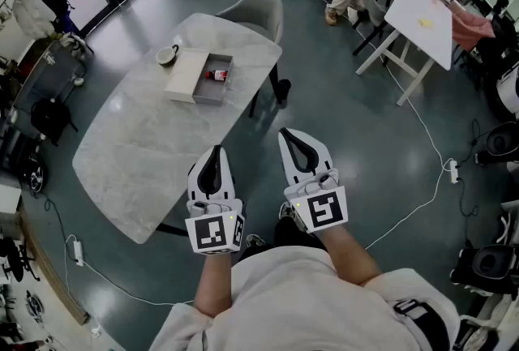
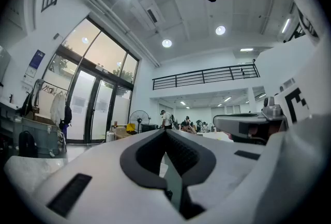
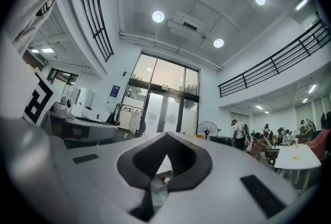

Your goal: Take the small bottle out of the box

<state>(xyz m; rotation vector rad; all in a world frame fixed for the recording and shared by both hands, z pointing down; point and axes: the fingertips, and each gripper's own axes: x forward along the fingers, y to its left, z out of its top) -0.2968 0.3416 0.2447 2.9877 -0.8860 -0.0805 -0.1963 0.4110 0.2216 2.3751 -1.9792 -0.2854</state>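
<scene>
Though far off, cup (image 1: 168, 55) beside box (image 1: 210, 92)

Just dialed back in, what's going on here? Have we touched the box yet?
Not yet. A person stands a little way back from the marble table, holding the left gripper and the right gripper out in front. Both have their jaws together with nothing between them. The box sits open at the far end of the table with the small bottle lying inside, its lid alongside and a cup nearby.
</scene>
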